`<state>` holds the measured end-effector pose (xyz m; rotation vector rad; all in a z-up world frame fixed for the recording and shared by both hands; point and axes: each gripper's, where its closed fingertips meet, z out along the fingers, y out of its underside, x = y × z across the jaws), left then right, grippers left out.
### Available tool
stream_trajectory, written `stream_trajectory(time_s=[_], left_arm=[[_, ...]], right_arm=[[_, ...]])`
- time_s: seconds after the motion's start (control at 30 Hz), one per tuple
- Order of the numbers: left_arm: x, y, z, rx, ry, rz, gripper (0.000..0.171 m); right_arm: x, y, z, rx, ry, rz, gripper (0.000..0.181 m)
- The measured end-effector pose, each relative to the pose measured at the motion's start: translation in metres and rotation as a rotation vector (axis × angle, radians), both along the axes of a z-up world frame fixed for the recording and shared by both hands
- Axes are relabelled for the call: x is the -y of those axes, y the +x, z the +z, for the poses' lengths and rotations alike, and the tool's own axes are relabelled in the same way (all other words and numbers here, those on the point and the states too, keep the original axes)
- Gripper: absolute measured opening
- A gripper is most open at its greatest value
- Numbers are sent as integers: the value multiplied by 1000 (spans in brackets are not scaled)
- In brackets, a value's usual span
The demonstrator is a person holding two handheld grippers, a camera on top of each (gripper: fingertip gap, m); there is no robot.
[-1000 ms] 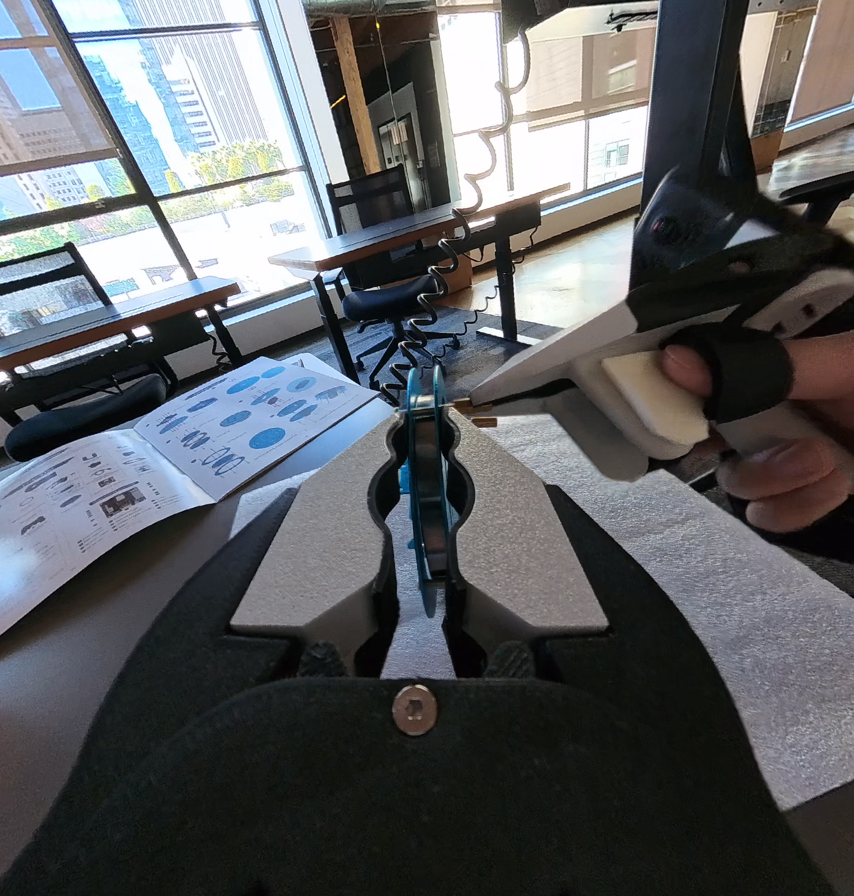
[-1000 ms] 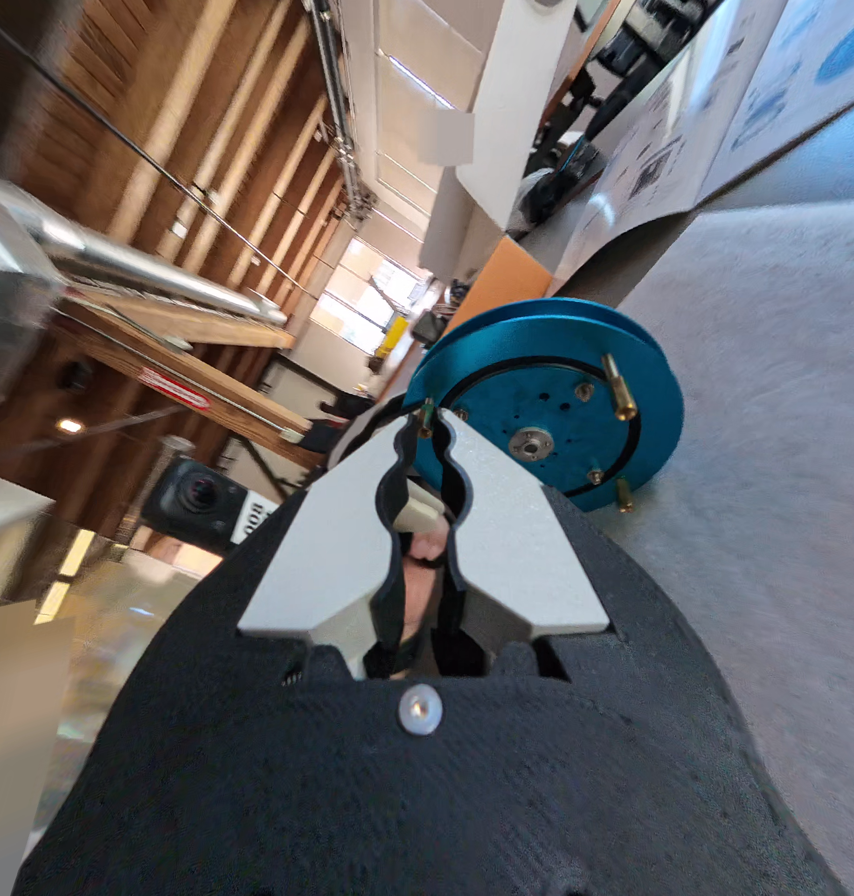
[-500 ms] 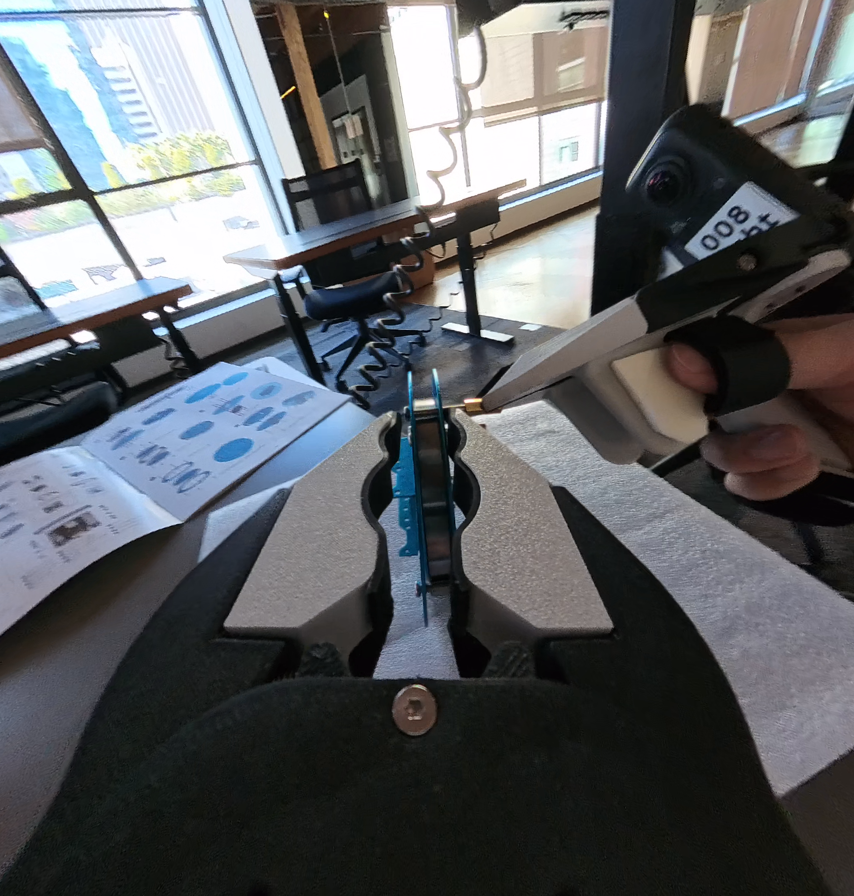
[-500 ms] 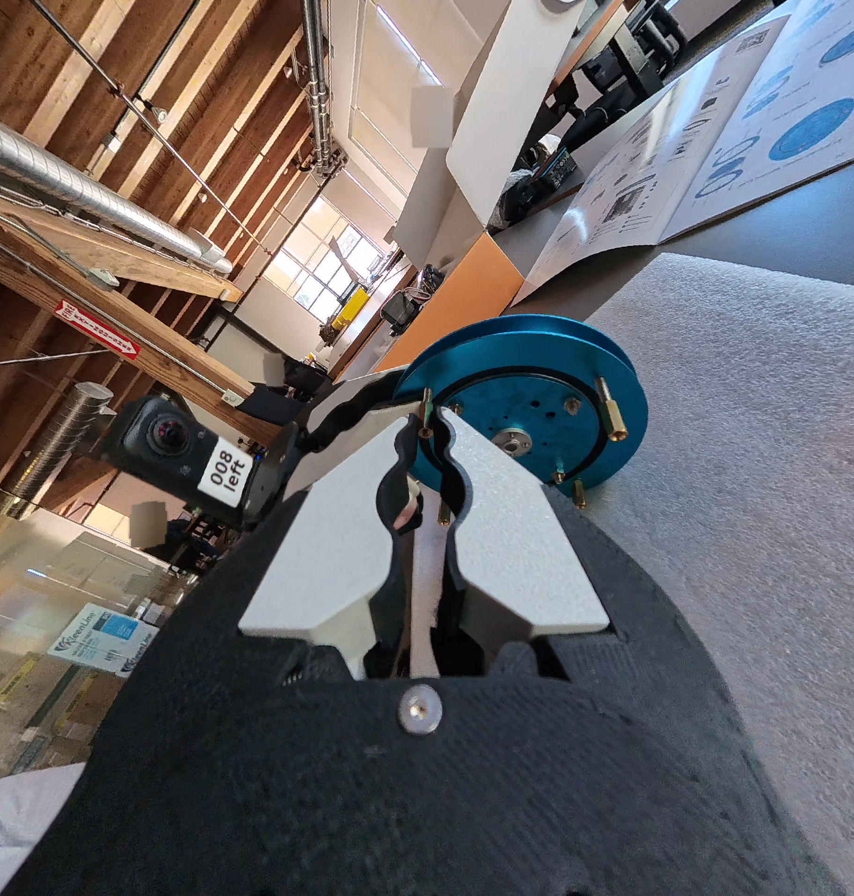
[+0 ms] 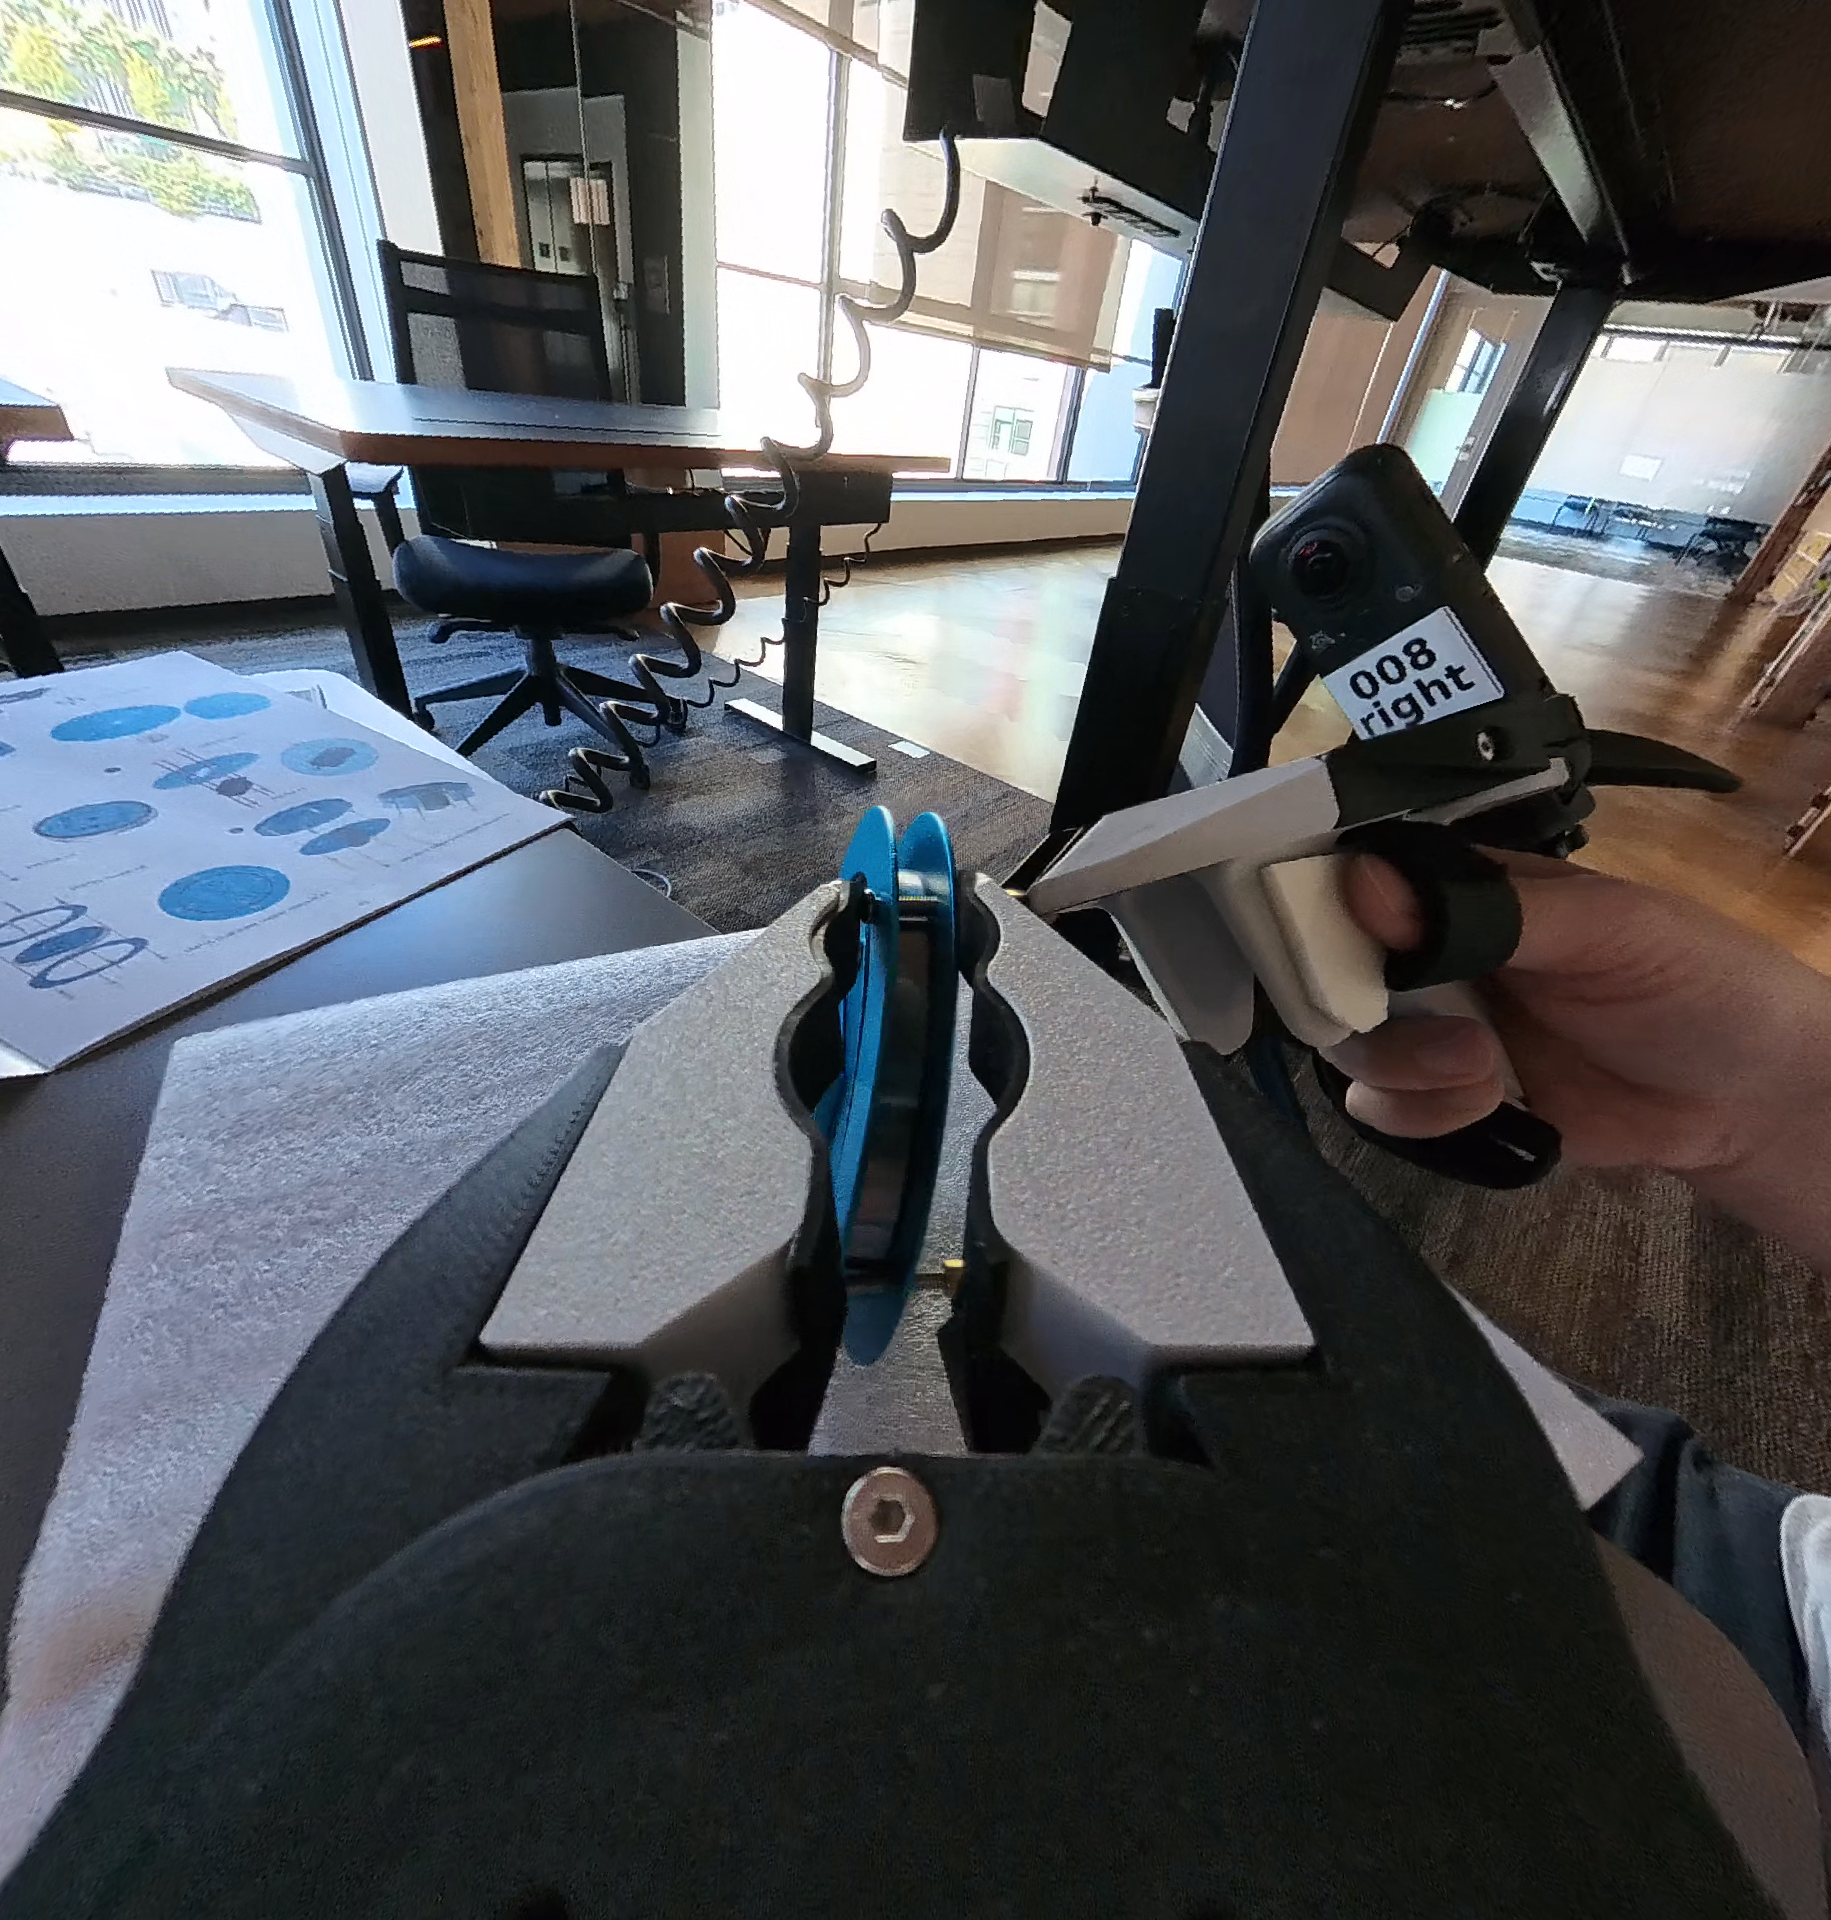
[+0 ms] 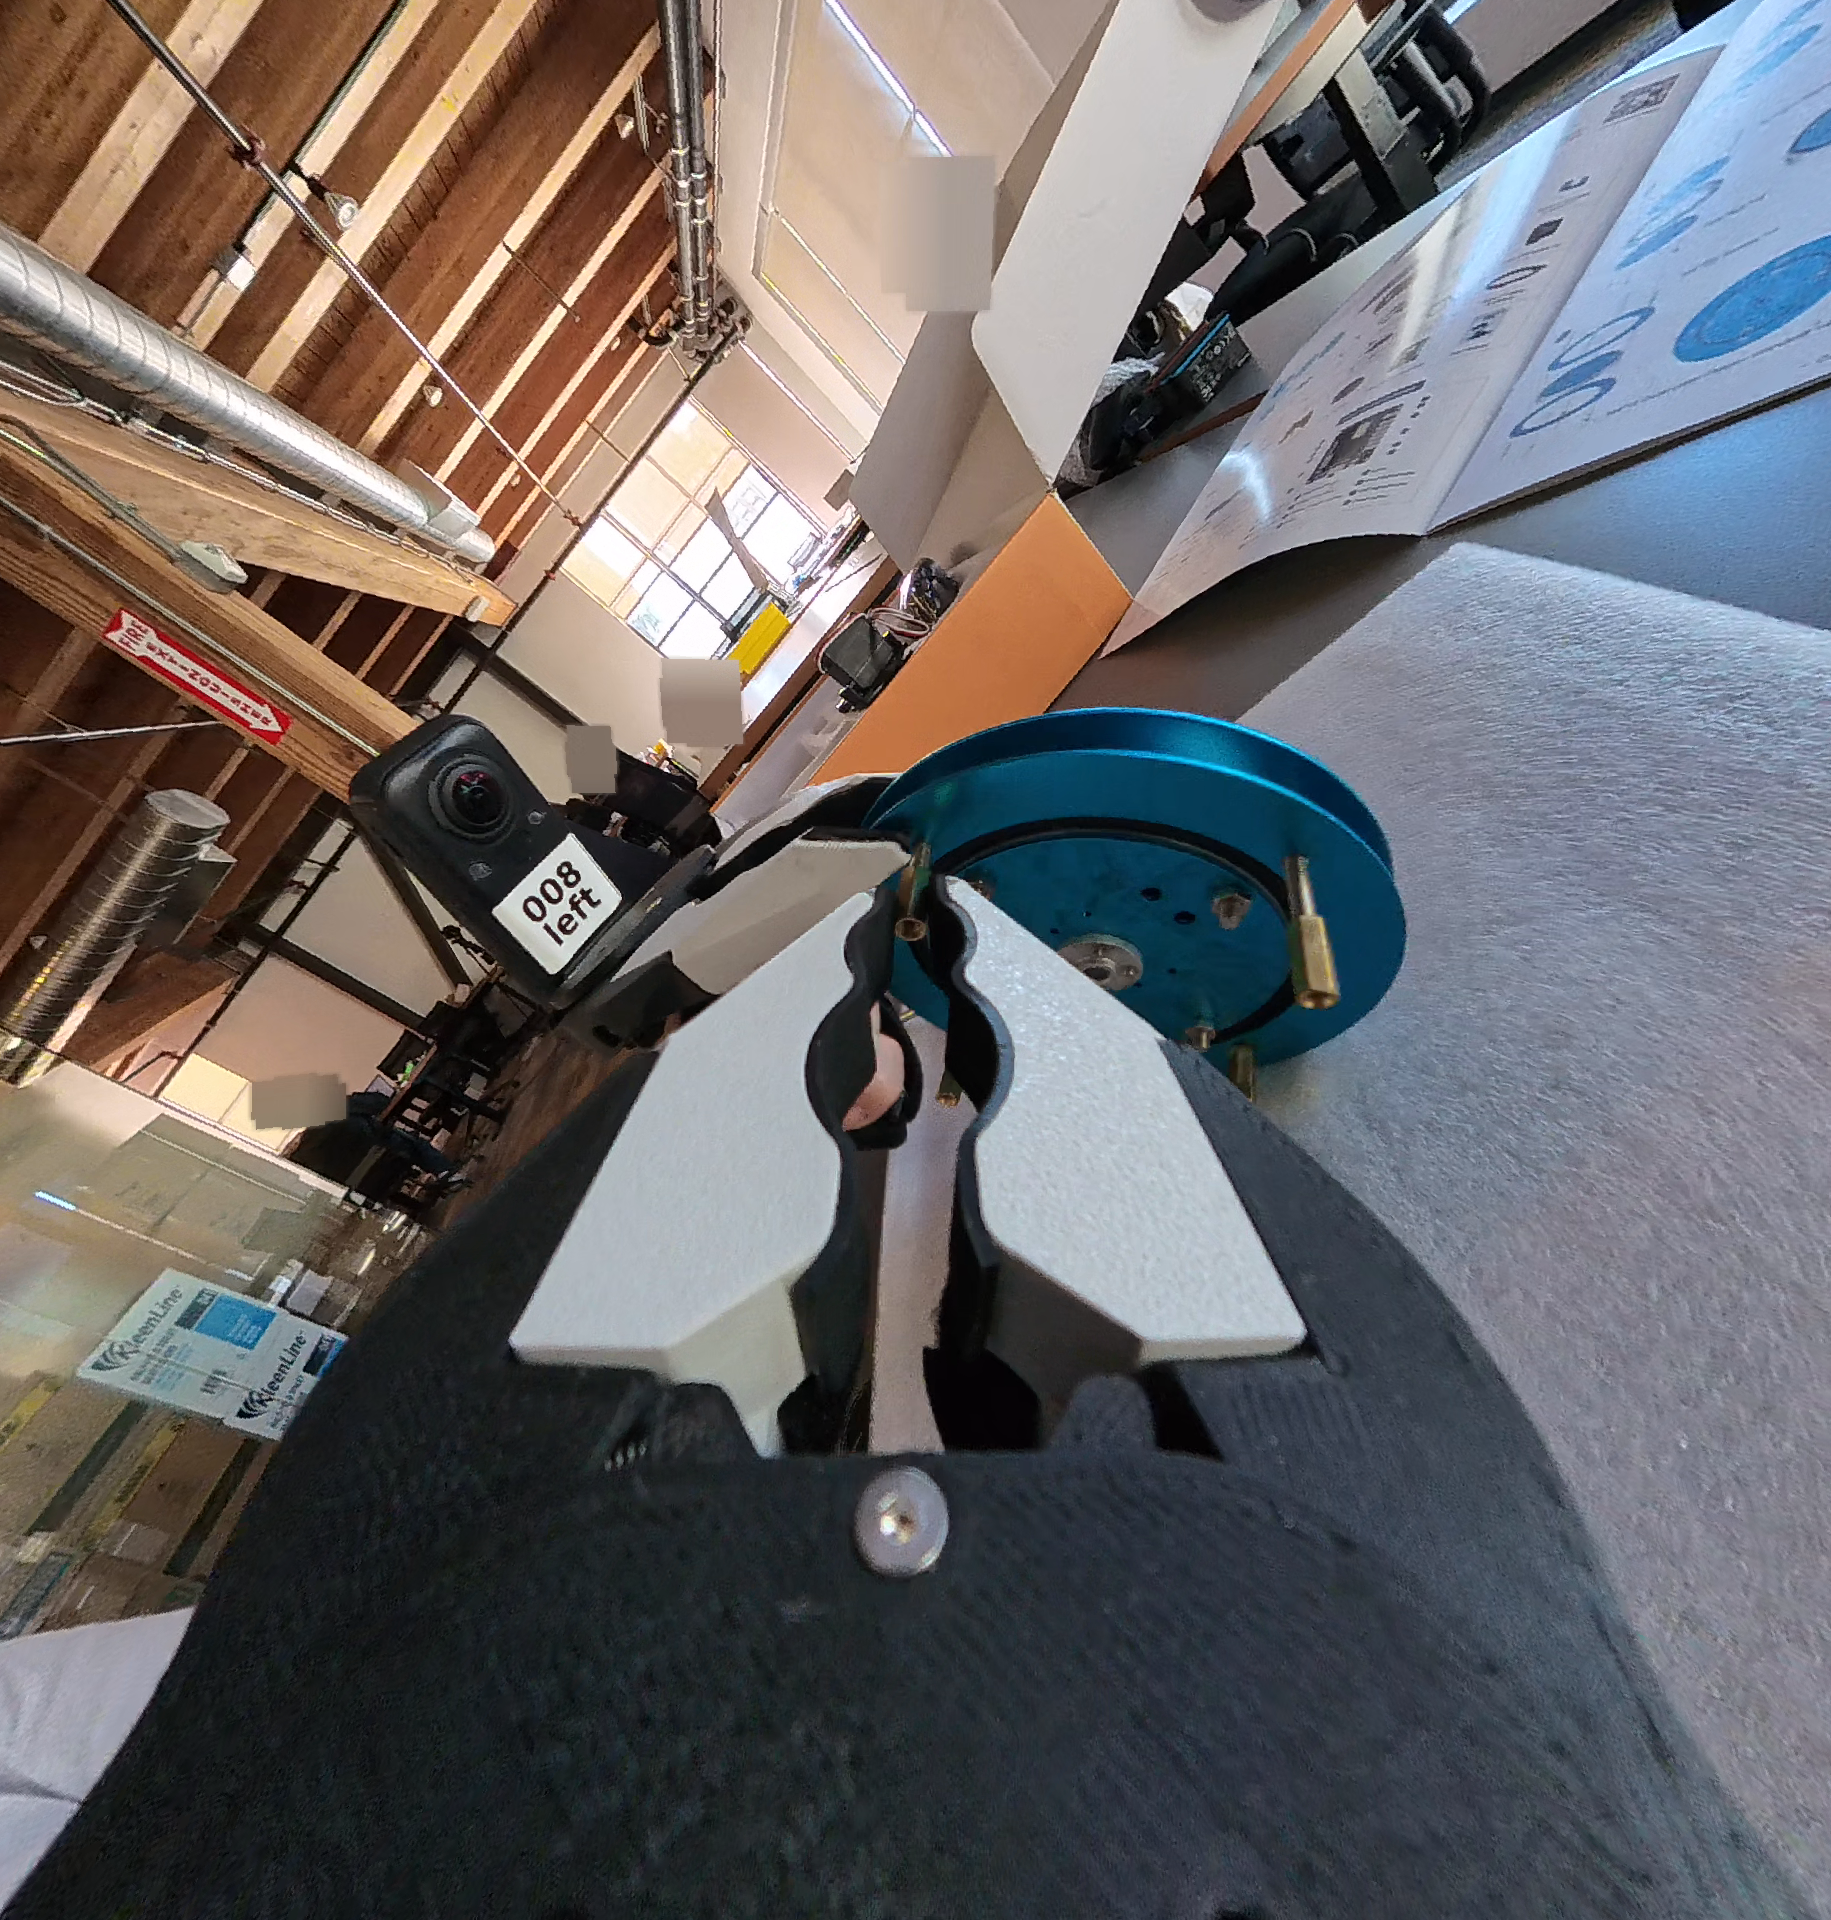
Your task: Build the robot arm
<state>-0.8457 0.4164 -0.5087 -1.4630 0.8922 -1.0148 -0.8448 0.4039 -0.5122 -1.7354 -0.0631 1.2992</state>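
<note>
A blue two-disc wheel (image 5: 895, 1039) stands on edge over a white foam sheet (image 5: 371, 1091). My left gripper (image 5: 906, 894) is shut on the wheel, one finger on each face. In the right wrist view the wheel's face (image 6: 1150, 894) carries several brass standoffs (image 6: 1311, 951). My right gripper (image 6: 921, 883) is shut on one brass standoff (image 6: 911, 904) at the wheel's upper rim. In the left wrist view a hand holds the right gripper (image 5: 1036, 894) at the wheel's right. The left gripper's fingers (image 6: 786, 842) show behind the wheel in the right wrist view.
An open booklet (image 5: 163, 831) with blue part drawings lies on the dark table (image 5: 59, 1247) to the left; it also shows in the right wrist view (image 6: 1513, 343). An open cardboard box (image 6: 994, 644) stands beyond it. A black desk leg (image 5: 1171, 520) rises behind the right gripper. The grippers are tip to tip, or close to it.
Both grippers have turned together with the wheel, so the left view now looks further right. The wheel leans slightly between the left fingers. The right gripper stays on the standoff.
</note>
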Motion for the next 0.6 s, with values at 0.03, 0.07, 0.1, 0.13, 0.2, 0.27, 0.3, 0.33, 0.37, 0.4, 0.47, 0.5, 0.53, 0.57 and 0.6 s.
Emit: stream_trajectory(time_s=[0.03, 0.07, 0.1, 0.13, 0.2, 0.27, 0.3, 0.33, 0.37, 0.4, 0.47, 0.5, 0.53, 0.57, 0.6], left_arm=[[0, -1, 0, 7, -7, 0, 16], [0, -1, 0, 13, -12, 1, 16], [1, -2, 0, 18, -13, 5, 16], [1, -2, 0, 20, -7, 13, 16], [1, -3, 0, 15, 14, 29, 16], [2, -3, -1, 14, 26, 35, 16], [2, -3, -1, 13, 31, 37, 16], [2, -3, -1, 13, 36, 39, 16], [2, -3, -1, 14, 37, 39, 16], [3, -3, -1, 15, 36, 38, 16], [3, -2, -1, 14, 39, 38, 16], [3, -2, -1, 13, 38, 32, 16], [4, -1, -1, 13, 37, 29, 16], [3, -2, -1, 13, 38, 31, 16], [3, -2, -1, 13, 38, 34, 16]], right_arm=[[0, -1, 0, -6, 3, 2, 5], [1, -1, 0, -10, 5, 5, 4], [1, -1, 0, -11, 8, 7, 4], [1, -2, 0, -6, 15, 8, 4], [2, -2, 0, 48, 56, 2, 4], [3, -1, 0, 159, 127, -20, 6], [3, 0, 2, 226, 177, -37, 9], [3, 2, 2, 308, 224, -60, 9], [3, 4, 4, 390, 274, -91, 7], [5, 5, 7, 472, 330, -107, 5], [6, 3, 4, 651, 397, -115, 6], [6, 1, 1, 721, 412, -113, 8], [6, -2, -2, 772, 416, -103, 9], [5, -3, -6, 813, 407, -102, 11], [4, -3, -8, 840, 394, -116, 7]])
